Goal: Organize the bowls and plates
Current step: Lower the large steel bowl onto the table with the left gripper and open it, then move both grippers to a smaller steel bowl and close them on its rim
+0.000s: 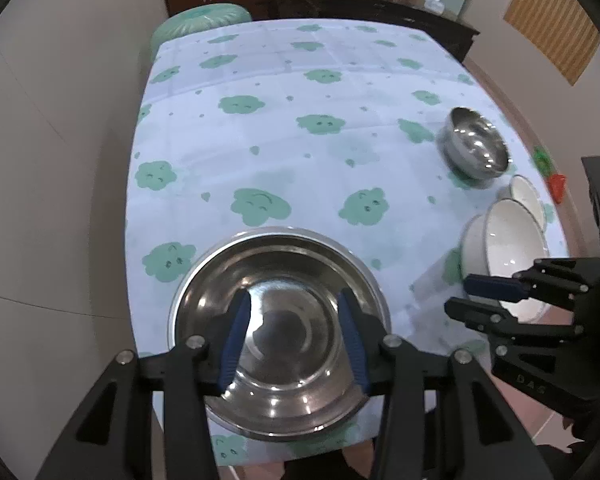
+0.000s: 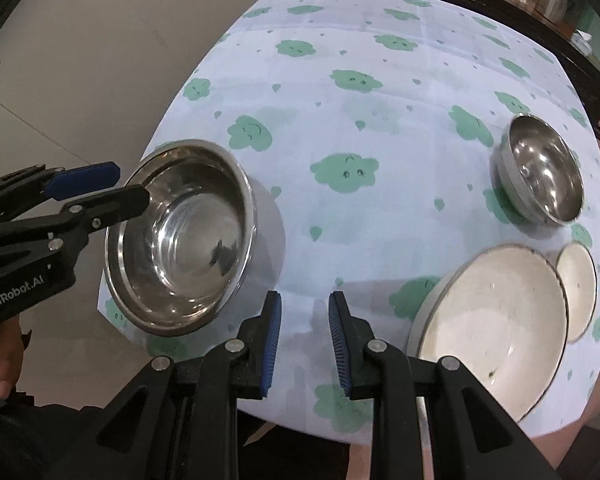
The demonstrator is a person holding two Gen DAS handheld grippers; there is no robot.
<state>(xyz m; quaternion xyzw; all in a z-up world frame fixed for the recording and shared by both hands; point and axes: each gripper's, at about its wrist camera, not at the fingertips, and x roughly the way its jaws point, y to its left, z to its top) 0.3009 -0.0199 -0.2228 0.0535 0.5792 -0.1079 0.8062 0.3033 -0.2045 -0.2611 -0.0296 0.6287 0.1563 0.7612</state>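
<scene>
The large round stainless-steel basin is sitting upright at the near left corner of the table, its rim just inside the cloth's front edge. The left gripper is hovering directly over the basin's hollow, its two blue-padded fingers standing apart with nothing between them; no contact with the metal can be confirmed. In the right wrist view the same basin is showing the left gripper reaching in from the left at rim height, fingers pointing across the near-left rim.

The right gripper is being held above bare cloth between the basin and the large round white ceramic bowl, its jaws parted and gripping nothing. From the left wrist view, the right gripper is appearing just beside that white bowl, whether touching cannot be told.

Behind the white bowl, a smaller white ceramic bowl is lying close against it, and a small stainless-steel bowl is standing farther back, near the right edge. All three are crowding the right margin of the table covered by a pale blue cloth with green cloud faces. The middle and far portion of the cloth is offering open room. A dark wooden sideboard is standing beyond the far edge.
</scene>
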